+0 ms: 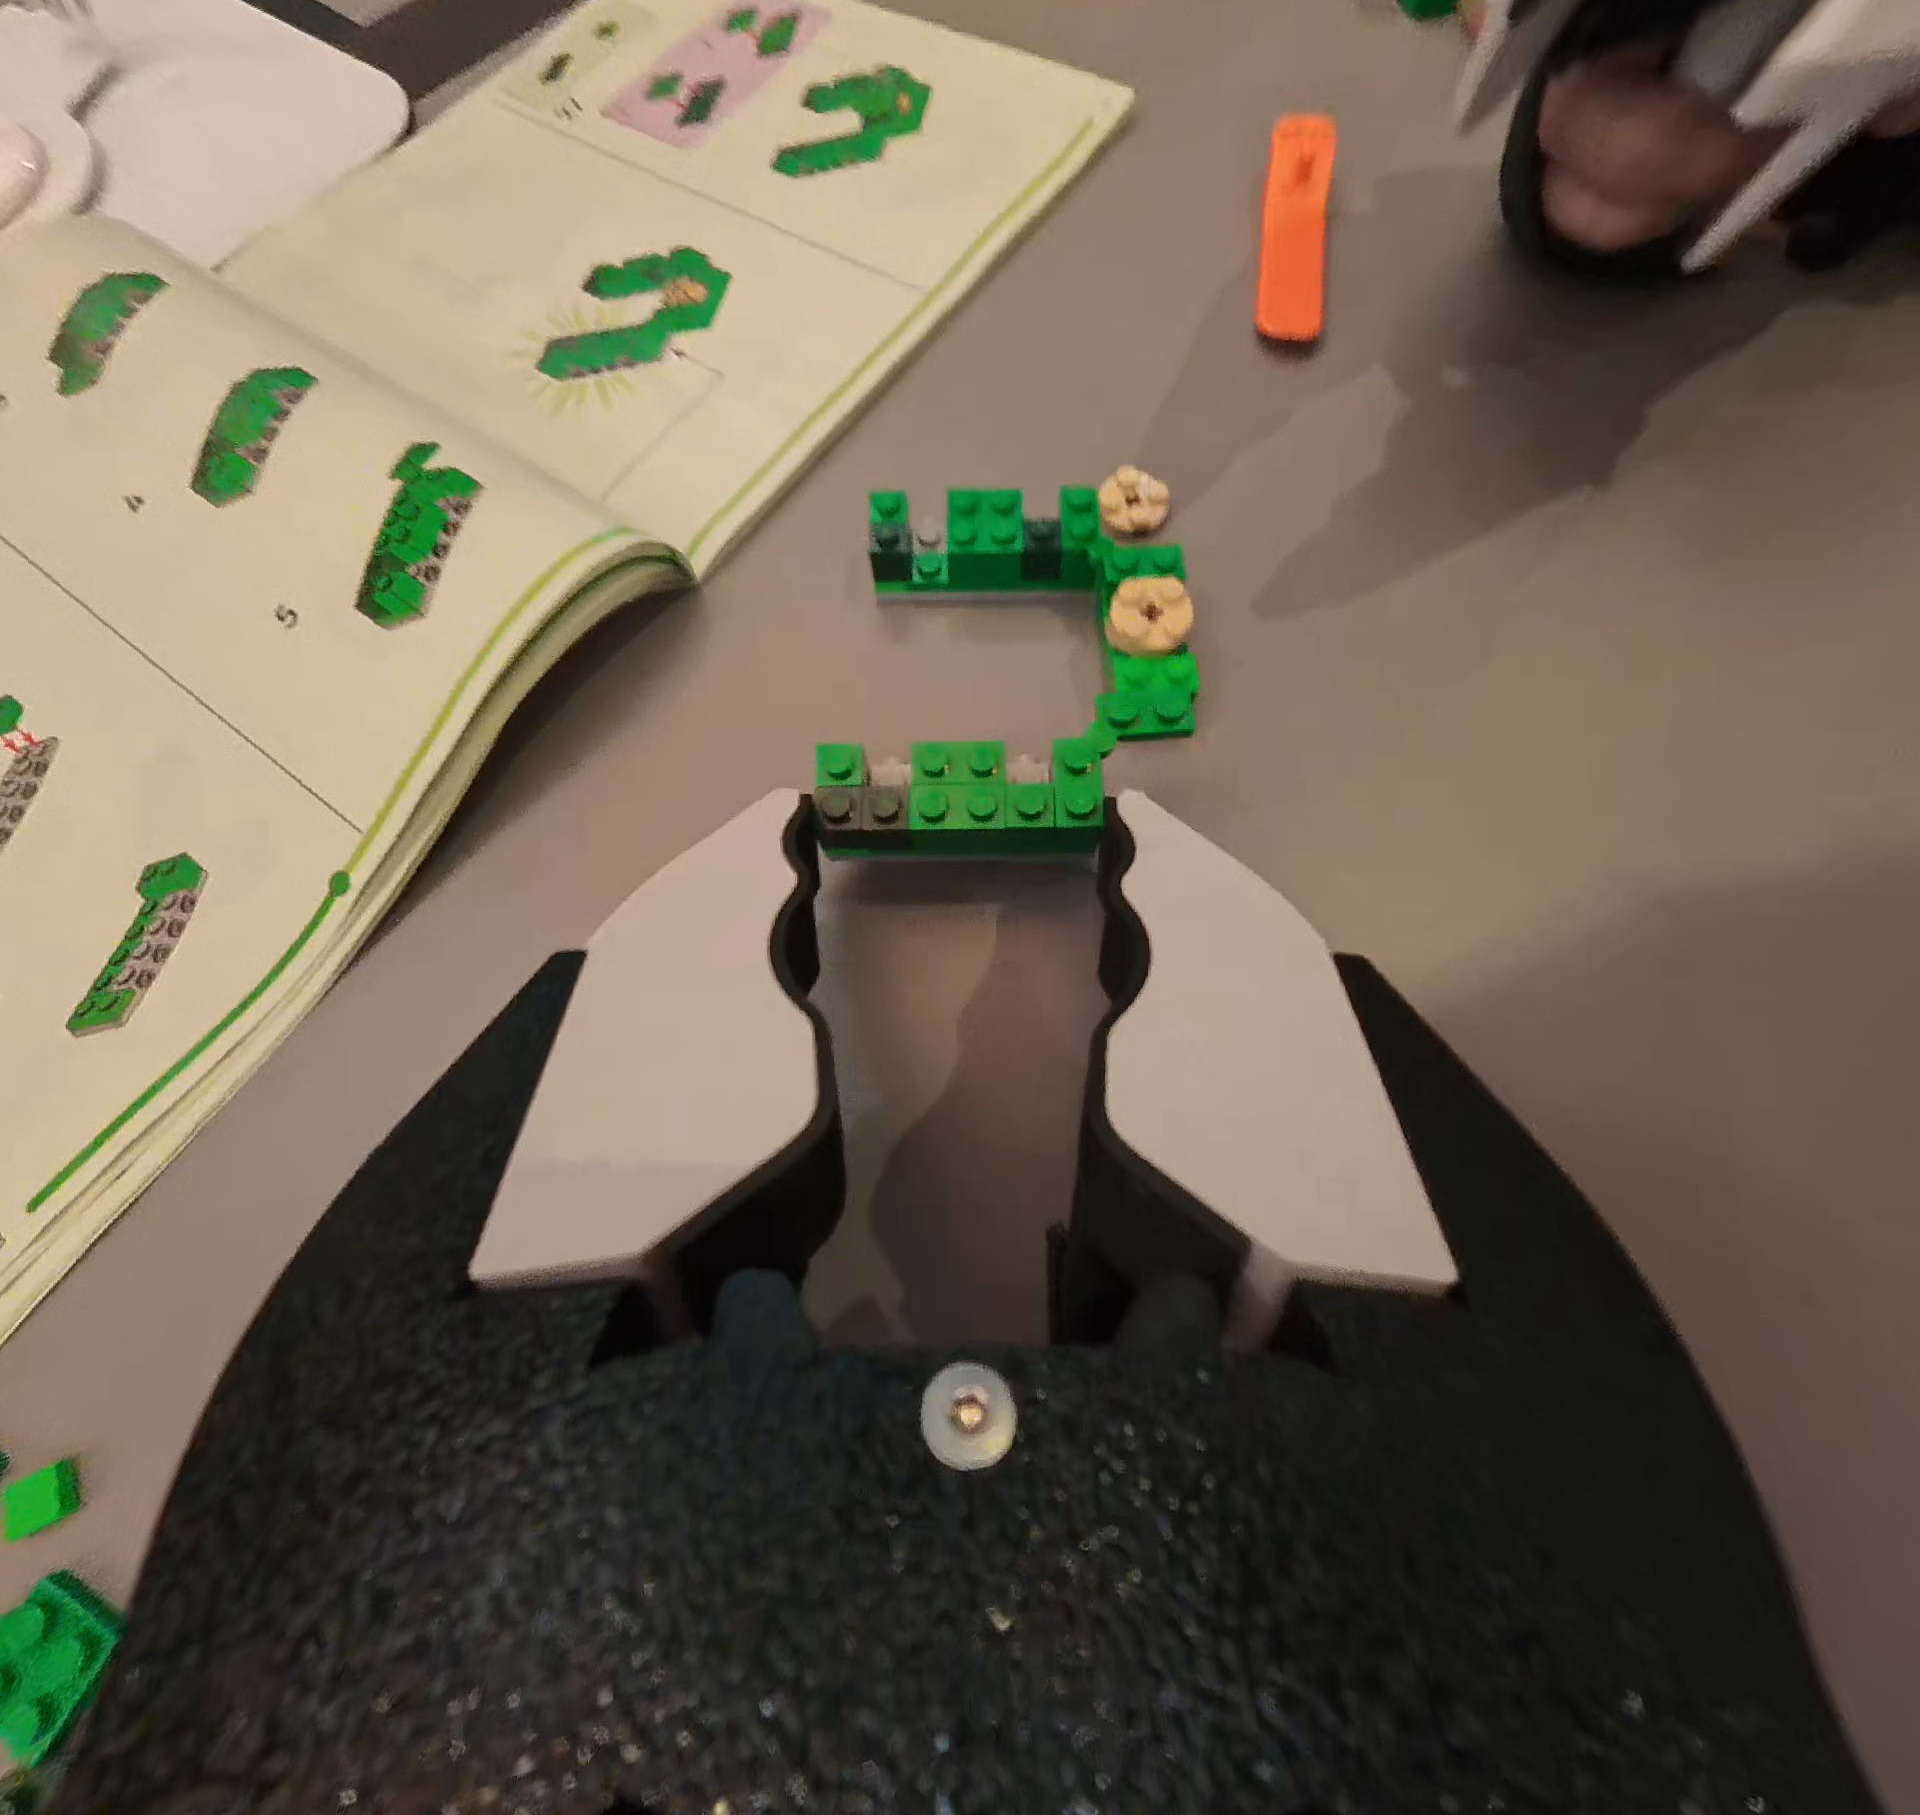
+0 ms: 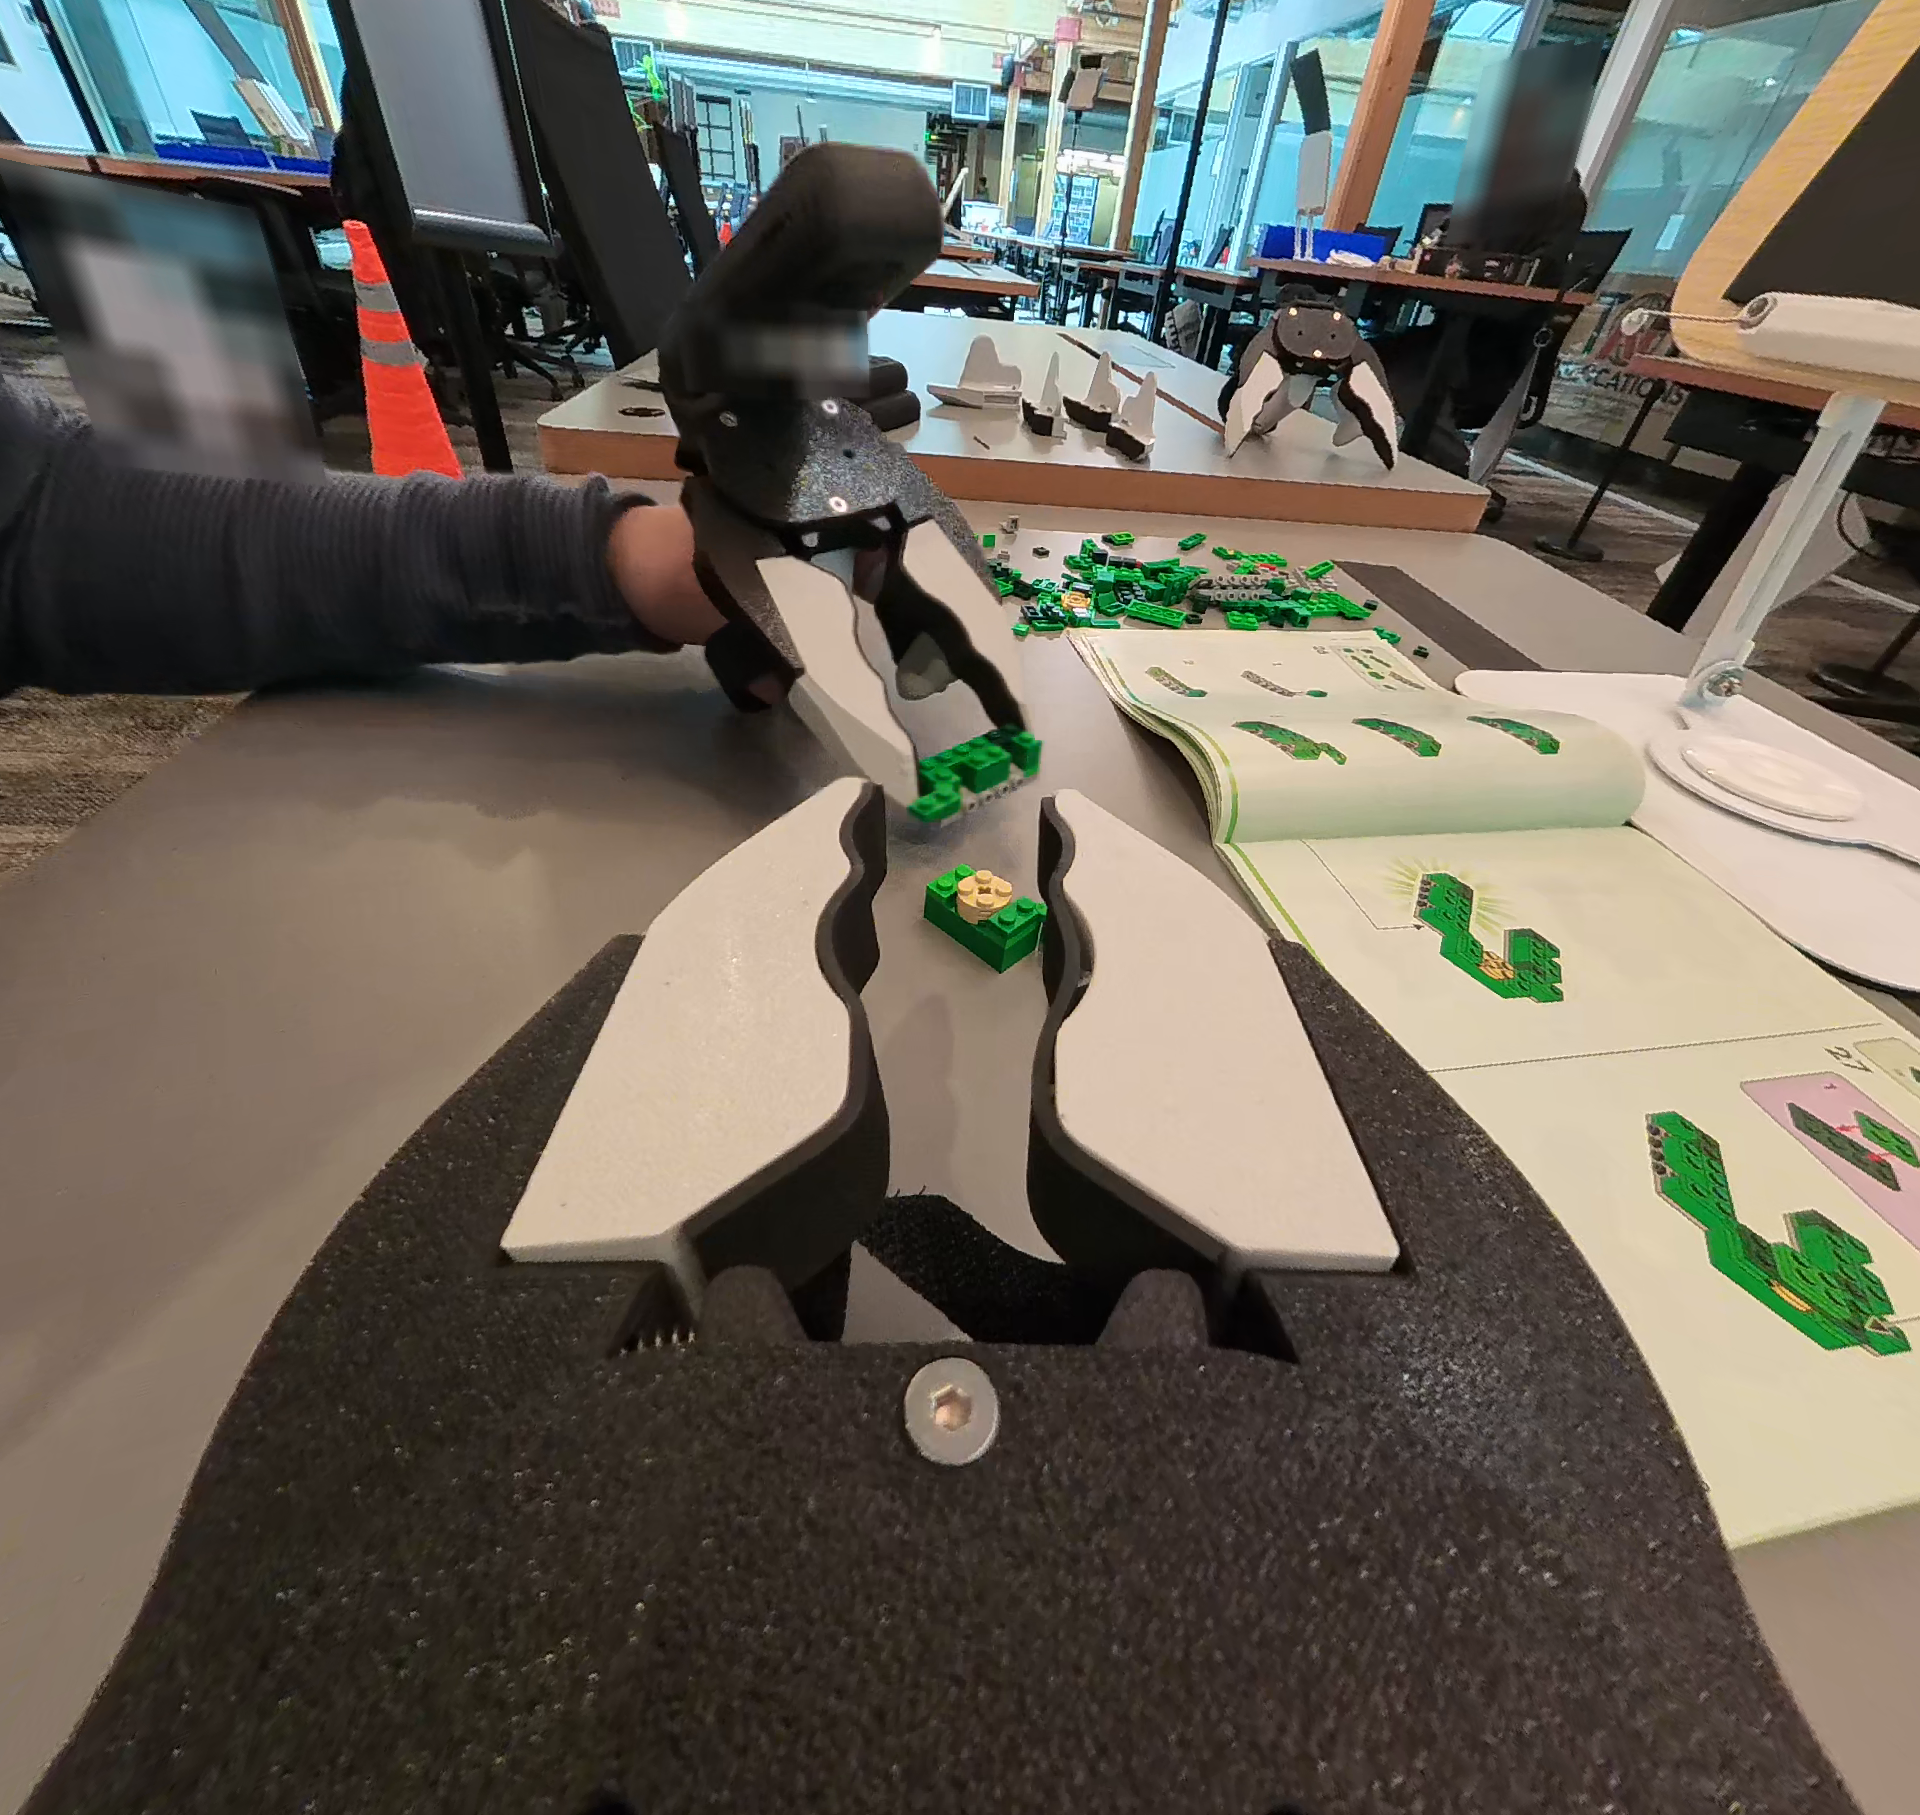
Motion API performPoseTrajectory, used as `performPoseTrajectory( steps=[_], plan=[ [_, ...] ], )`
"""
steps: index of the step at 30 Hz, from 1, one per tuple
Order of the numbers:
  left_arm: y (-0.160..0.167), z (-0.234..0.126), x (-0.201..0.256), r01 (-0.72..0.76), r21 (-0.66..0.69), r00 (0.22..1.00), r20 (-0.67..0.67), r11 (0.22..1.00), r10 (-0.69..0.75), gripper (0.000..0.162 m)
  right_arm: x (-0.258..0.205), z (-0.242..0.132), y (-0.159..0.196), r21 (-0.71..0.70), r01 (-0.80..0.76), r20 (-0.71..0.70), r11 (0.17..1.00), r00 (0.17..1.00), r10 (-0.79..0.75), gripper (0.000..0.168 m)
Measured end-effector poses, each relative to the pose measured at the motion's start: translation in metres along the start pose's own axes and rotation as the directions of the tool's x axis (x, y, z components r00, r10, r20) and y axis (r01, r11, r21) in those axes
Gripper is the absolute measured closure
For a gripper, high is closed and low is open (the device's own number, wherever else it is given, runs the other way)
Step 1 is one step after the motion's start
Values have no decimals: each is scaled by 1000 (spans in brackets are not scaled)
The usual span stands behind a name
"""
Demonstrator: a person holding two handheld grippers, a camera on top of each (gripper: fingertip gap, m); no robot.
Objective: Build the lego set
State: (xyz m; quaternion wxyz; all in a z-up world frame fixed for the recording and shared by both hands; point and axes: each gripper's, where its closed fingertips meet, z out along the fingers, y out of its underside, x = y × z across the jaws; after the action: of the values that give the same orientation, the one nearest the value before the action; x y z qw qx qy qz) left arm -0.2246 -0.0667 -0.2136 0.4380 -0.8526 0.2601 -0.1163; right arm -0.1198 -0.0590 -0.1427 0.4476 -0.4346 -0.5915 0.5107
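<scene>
A green C-shaped lego assembly [image 1: 1143, 695] with two tan round pieces [image 1: 1148, 614] lies on the grey table [image 1: 1455, 830]. My left gripper [image 1: 956, 815] is shut on its near arm [image 1: 961, 809], one fingertip at each end. In the right wrist view, the left gripper [image 2: 971, 773] holds that arm [image 2: 977, 763] low over the table. My right gripper [image 2: 958, 820] is open and empty. A green section with a tan round piece [image 2: 987, 918] lies between its fingers; I cannot tell if they touch it. The rest of the assembly is hidden there.
An open instruction booklet [image 1: 416, 435] lies left of the assembly and also shows in the right wrist view [image 2: 1507, 892]. An orange brick separator [image 1: 1294, 227] lies beyond it. A pile of loose bricks [image 2: 1143, 586] sits farther back, a white lamp base [image 2: 1756, 778] at right, and loose green bricks [image 1: 47, 1640] near left. My hands' fingertips stand some 12 cm from each other. The orange brick separator [image 1: 1294, 227] is about 11 cm from my right fingertips and 15 cm from my left.
</scene>
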Motion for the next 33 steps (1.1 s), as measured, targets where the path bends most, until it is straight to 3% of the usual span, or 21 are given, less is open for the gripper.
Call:
performPoseTrajectory(
  steps=[33],
  plan=[
    [-9,16,10,-15,-31,999,-45,999,14,111,1,0,0,3,-30,13,1000,999,30,141]
  ],
)
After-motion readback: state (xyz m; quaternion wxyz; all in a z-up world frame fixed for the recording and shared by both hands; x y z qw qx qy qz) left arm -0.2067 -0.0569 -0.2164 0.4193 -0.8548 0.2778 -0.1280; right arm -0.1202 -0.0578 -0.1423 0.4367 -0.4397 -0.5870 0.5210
